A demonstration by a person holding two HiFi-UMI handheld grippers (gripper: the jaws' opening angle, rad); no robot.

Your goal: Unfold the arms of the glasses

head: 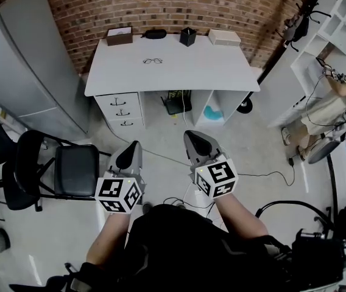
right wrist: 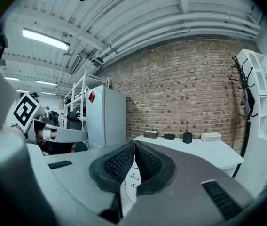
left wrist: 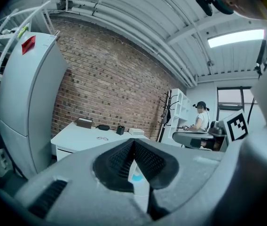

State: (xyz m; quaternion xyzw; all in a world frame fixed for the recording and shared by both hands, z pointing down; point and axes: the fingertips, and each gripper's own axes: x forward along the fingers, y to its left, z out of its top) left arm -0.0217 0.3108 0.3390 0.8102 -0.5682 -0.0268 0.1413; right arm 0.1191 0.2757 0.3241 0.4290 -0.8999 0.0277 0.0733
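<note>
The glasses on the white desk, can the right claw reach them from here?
Probably not yet: the glasses lie on the desk, far beyond the shut, empty right claw. Only floor lies between, so nothing should block the way once it is carried closer.

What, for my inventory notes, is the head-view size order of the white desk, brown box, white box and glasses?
1. White rectangular desk
2. Brown rectangular box and white rectangular box: look alike, unranked
3. Thin wire-framed glasses
</note>
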